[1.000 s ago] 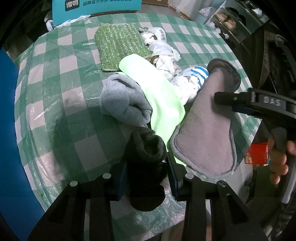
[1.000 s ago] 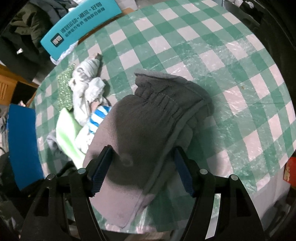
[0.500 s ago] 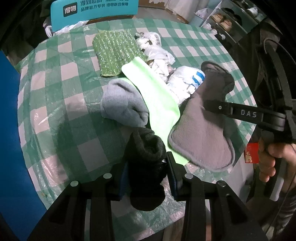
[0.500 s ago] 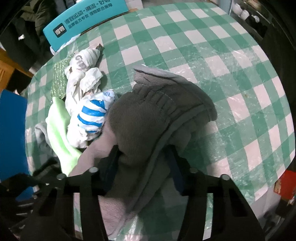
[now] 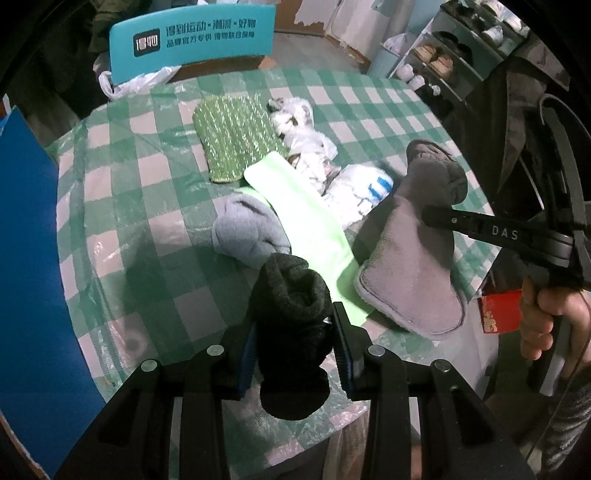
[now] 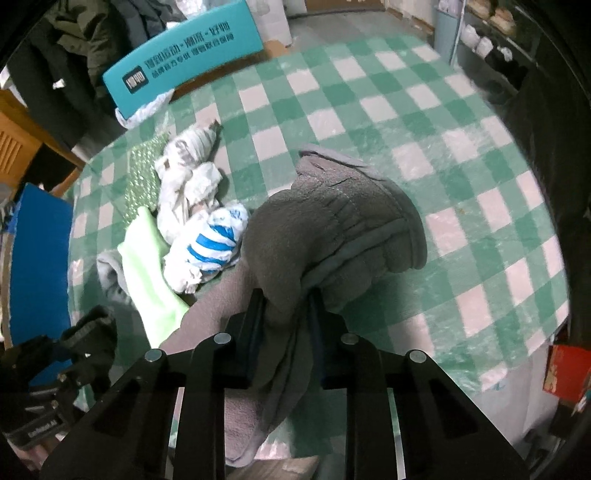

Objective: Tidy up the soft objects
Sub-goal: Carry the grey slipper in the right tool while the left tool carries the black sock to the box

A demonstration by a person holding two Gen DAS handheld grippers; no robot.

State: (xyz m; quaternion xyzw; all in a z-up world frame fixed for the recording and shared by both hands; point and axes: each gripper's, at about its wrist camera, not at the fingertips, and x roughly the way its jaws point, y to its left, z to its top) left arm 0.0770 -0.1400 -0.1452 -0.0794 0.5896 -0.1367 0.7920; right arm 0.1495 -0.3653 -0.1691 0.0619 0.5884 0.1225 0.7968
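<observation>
My left gripper (image 5: 293,336) is shut on a black sock (image 5: 291,314) and holds it above the near edge of the round table. My right gripper (image 6: 286,314) is shut on a large grey fleece mitt (image 6: 332,229), which it lifts at its middle; the mitt also shows at the right of the left wrist view (image 5: 410,266). On the table lie a light grey sock (image 5: 247,230), a light green cloth (image 5: 299,221), a sparkly green cloth (image 5: 236,136), and white and blue-striped crumpled items (image 5: 358,188).
The table has a green and white checked cover (image 6: 443,147). A teal chair back (image 5: 192,33) stands at the far side. A blue panel (image 5: 26,258) is at the left. A red packet (image 5: 498,314) sits beyond the table's right edge.
My right gripper has shut on the grey mitt and raised it, bunching its cuff. My left gripper has lifted slightly with the black sock.
</observation>
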